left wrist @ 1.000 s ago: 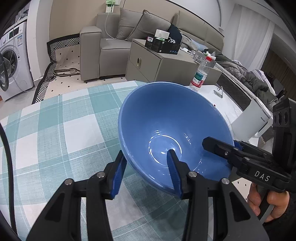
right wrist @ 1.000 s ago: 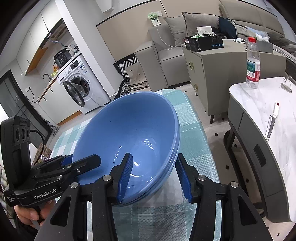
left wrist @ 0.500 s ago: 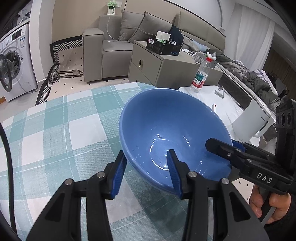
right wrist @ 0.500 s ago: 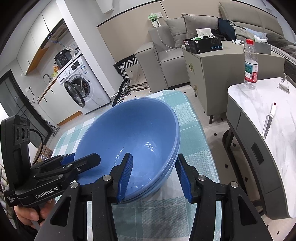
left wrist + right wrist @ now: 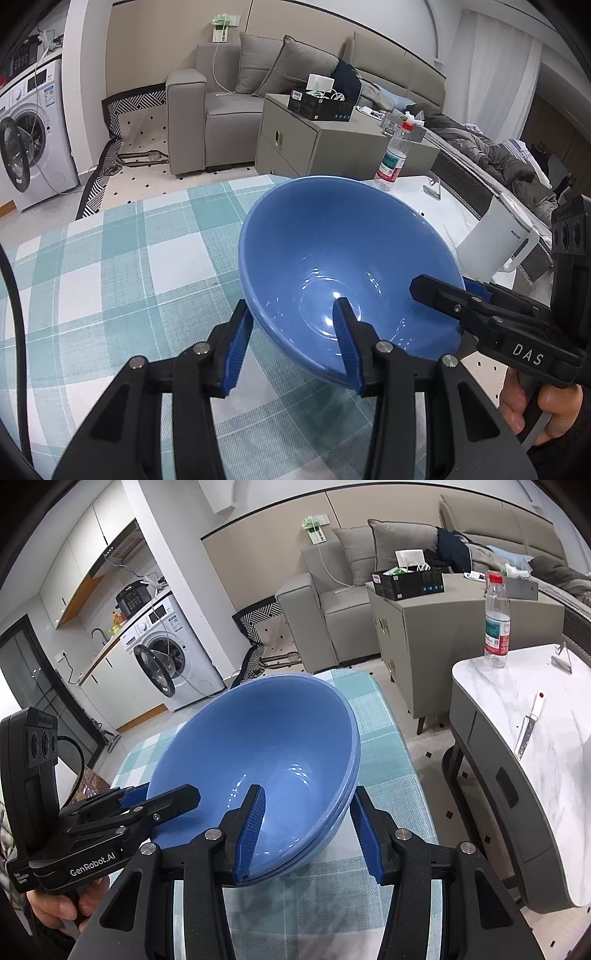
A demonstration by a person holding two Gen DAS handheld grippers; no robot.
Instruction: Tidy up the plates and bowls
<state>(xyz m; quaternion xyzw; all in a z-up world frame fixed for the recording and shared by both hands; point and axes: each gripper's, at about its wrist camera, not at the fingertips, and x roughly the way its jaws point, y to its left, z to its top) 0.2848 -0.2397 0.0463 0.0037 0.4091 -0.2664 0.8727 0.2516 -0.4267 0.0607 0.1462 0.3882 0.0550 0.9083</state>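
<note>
Lowered nearer the checked table [image 5: 110,280], both hand-held grippers [image 5: 291,345] [image 5: 306,827] grip the stacked glossy blue bowls [image 5: 343,258]; keep them level.

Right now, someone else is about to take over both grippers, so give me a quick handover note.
Left gripper: straddles the near rim of the blue bowls, one finger inside and one outside; whether it pinches is unclear.
Right gripper: astride the opposite rim the same way, grip also unclear.
Bowls: the right wrist view shows stacked rims, so several are nested, tilted over the checked tablecloth near its edge. Whether they touch the cloth cannot be told.
Done: bowls nested.
Left: set the stack down level and release. No plates are in view.
</note>
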